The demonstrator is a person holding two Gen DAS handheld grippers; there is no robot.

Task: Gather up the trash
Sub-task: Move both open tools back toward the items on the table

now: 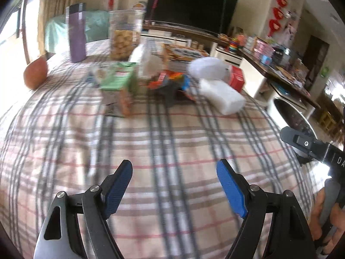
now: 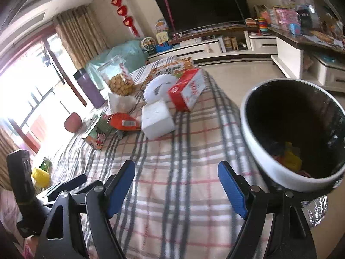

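The left gripper (image 1: 174, 171) with blue pads has its two fingers wide apart and holds nothing; it hangs above the plaid tablecloth (image 1: 151, 133) of grey, beige and red lines. The right gripper (image 2: 176, 171) has the same blue pads, and its fingers are also spread apart with nothing between them, above the near part of the same cloth. Just right of the right gripper, at the right edge of the table, stands the round trash bin (image 2: 254, 129) with a white rim and a dark inside; some yellow and red scraps (image 2: 291, 159) lie at its bottom. Farther on, in the middle of the table, the trash lies in a loose group: a green cardboard carton with a cartoon picture (image 2: 98, 133) on the left, an orange-red crumpled snack wrapper (image 2: 123, 122) touching it, and a white foam block (image 2: 157, 119) just right of the wrapper. Behind the block are a white ridged round piece (image 2: 159, 87) and a red and white box (image 2: 187, 90). Beyond these stand a clear plastic jar with yellow biscuits (image 2: 120, 79) and a purple tall bottle (image 2: 89, 88), with a brown round object (image 2: 72, 122) near the left edge. Far behind, a black television (image 2: 204, 4) stands on a low cabinet.
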